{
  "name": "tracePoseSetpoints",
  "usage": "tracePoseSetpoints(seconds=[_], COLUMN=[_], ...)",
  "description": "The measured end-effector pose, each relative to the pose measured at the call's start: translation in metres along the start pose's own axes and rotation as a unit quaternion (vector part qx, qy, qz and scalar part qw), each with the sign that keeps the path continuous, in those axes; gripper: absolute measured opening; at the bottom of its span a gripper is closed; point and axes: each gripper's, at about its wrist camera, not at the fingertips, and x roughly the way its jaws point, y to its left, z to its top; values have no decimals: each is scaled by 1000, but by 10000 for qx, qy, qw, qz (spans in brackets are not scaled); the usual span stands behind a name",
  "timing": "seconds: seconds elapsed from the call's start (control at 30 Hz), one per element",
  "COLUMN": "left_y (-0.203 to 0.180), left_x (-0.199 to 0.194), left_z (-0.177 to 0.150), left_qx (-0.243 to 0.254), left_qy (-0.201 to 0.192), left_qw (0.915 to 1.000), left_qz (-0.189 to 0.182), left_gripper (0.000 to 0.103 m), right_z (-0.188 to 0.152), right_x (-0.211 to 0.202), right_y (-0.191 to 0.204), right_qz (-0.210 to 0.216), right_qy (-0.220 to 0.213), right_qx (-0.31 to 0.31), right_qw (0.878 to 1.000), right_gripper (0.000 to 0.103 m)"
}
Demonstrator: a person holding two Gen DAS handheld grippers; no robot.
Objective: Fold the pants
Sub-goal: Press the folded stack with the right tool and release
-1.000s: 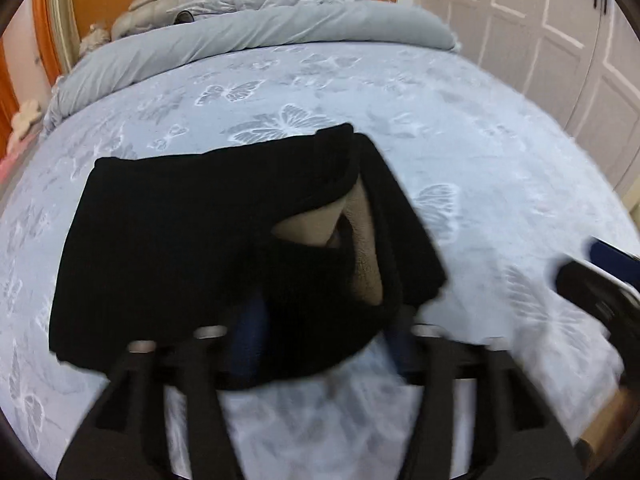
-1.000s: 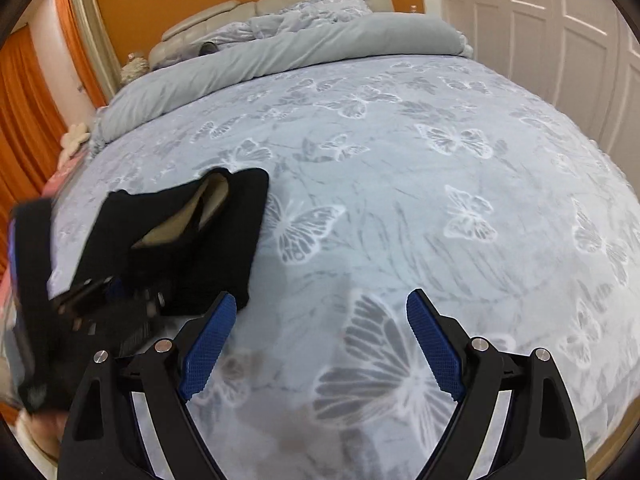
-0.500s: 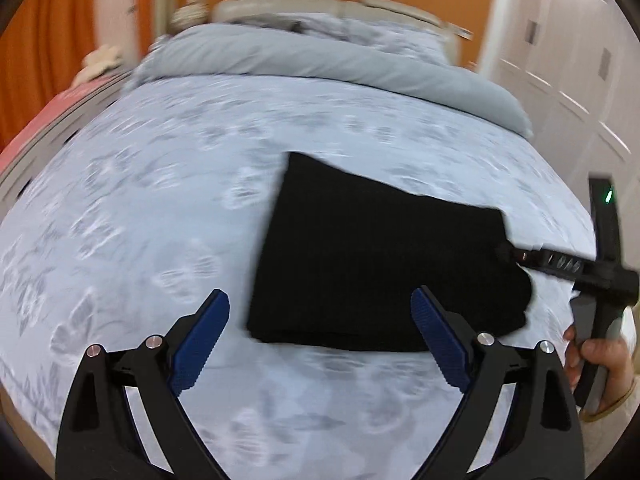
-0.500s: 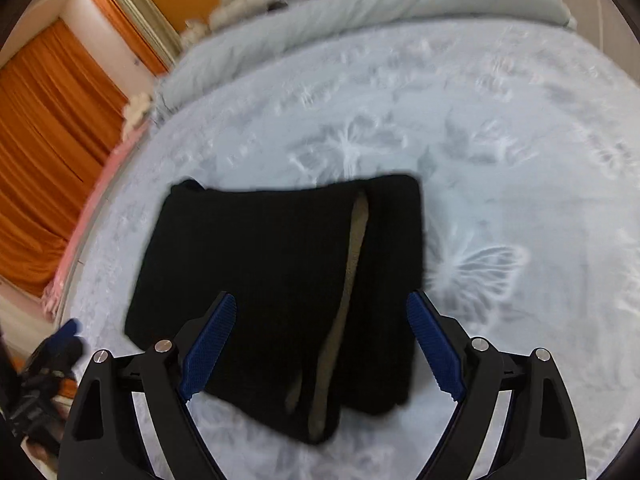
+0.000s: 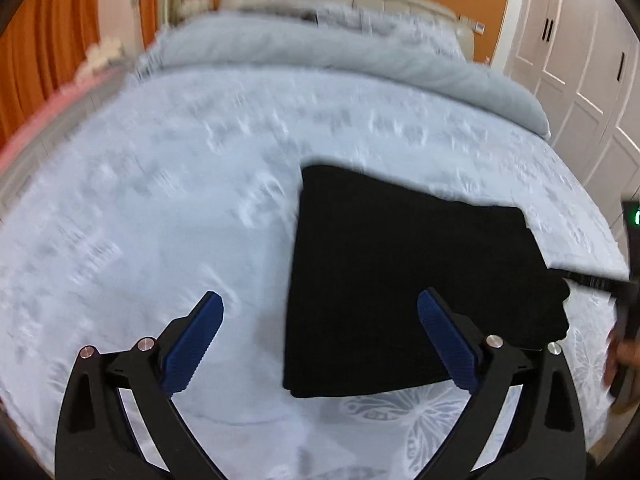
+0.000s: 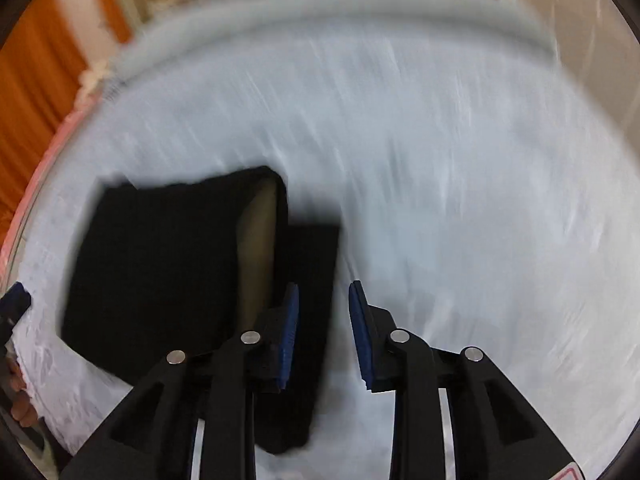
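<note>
Black folded pants [image 5: 400, 272] lie on the bed. In the left wrist view my left gripper [image 5: 320, 296] hovers over their left edge; its jaws are opening wide and hold nothing. In the right wrist view the pants [image 6: 160, 260] show a tan lining [image 6: 260, 240] under a raised top layer. My right gripper [image 6: 324, 286] is low over their right strip. Its jaws are closing with that black edge between them, and a gap still shows beside the right pad. The right gripper's body [image 5: 592, 280] also shows at the far right of the left wrist view.
The pale blue bedcover [image 5: 160, 220] with a butterfly pattern spreads all round the pants. A grey duvet [image 5: 320, 52] lies across the head of the bed. Orange curtains [image 5: 48, 40] hang at the left, white wardrobe doors [image 5: 580, 60] at the right. A hand [image 5: 624, 352] shows at the right edge.
My left gripper let go of the pants, drew off to their left and opened wide. My right gripper came over the pants' right edge, sank and narrowed its jaws.
</note>
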Motion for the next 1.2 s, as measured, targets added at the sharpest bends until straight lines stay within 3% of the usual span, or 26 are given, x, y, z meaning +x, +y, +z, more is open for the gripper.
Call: tracePoseSetpoints(seconds=[0.03, 0.07, 0.1, 0.13, 0.23, 0.33, 0.4, 0.43, 0.47, 0.5, 0.53, 0.57, 0.6, 0.63, 0.73, 0.83, 0.87, 0.93, 1.0, 1.03, 1.07, 1.1, 1.13, 1.17, 1.2], left_y=[2, 6, 11, 17, 39, 53, 51, 46, 42, 37, 32, 28, 26, 23, 23, 12, 8, -4, -13, -19, -24, -28, -34, -42, -51], left_x=[8, 17, 21, 25, 38, 67, 78, 78, 79, 78, 75, 66, 57, 42, 1, -27, -28, -24, -38, -50, -64, -73, -84, -91, -96], left_z=[-2, -4, -5, -6, -10, -15, -18, -17, -15, -12, -8, -3, 2, 6, 3, -31, -45, -73, -82, -81, -78, -75, -72, -69, -68], left_qx=[-46, -104, -183, -339, -921, -1413, -1486, -1360, -1268, -1219, -1221, -1206, -1127, -1011, -836, -456, -346, -66, 78, 148, 185, 198, 214, 234, 268], left_qy=[75, 152, 202, 230, 337, 704, 681, 611, 632, 682, 769, 791, 754, 704, 772, 1094, 1219, 1297, 883, 698, 469, 276, 71, -89, -206], left_qw=[10000, 9998, 9996, 9992, 9941, 9806, 9786, 9815, 9831, 9817, 9788, 9809, 9826, 9830, 9805, 9802, 9809, 9872, 9952, 9973, 9987, 9994, 9997, 9996, 9993], left_qz=[41, 63, 45, -26, -468, -1159, -1251, -1204, -1162, -1293, -1455, -1308, -1271, -1359, -1603, -1589, -1475, -923, -402, -193, -77, -30, 39, 113, 158], left_gripper=[96, 96, 96, 96, 96, 97, 98, 97, 94, 67, 49, 43, 27, 21, 21, 23, 24, 37, 43, 45, 48, 61, 81, 88, 90], right_z=[-7, -14, -19, -22, -21, -20, -24, -25, -26, -27, -25, -23, -22, -24, -43, -91, -104, -126, -130, -127, -123, -116, -109, -98, -89], right_x=[-7, -16, -24, -30, -23, 7, 29, 33, 32, 31, 27, 21, 9, -11, -48, -53, -46, -28, -48, -73, -87, -99, -102, -99, -91], right_y=[-5, -8, -8, -8, -7, -8, -3, 6, 14, 21, 27, 29, 30, 34, 38, 21, 16, 3, -11, -14, -12, -10, -9, -6, -4], right_qz=[208, 388, 469, 538, 1051, 1492, 1616, 1556, 1529, 1570, 1654, 1715, 1827, 1960, 1996, 1976, 1830, 1458, 1656, 1471, 1302, 1101, 985, 830, 662], right_qy=[-157, -352, -510, -683, -532, -117, 129, 2, -59, -1, -7, -58, -151, -265, -352, -43, 99, 315, -55, -517, -811, -1011, -1048, -1044, -1010], right_qx=[143, 270, 307, 309, 391, 845, 1111, 1007, 876, 842, 949, 957, 937, 879, 625, 691, 646, 730, 1054, 984, 865, 716, 600, 432, 293], right_qw=[9996, 9983, 9971, 9957, 9923, 9851, 9805, 9827, 9843, 9840, 9817, 9805, 9786, 9763, 9773, 9778, 9809, 9861, 9805, 9829, 9844, 9862, 9878, 9901, 9923], right_gripper=[40, 76, 91, 98, 97, 97, 98, 98, 82, 67, 52, 42, 40, 38, 37, 43, 53, 64, 63, 63, 62, 60, 49, 32, 27])
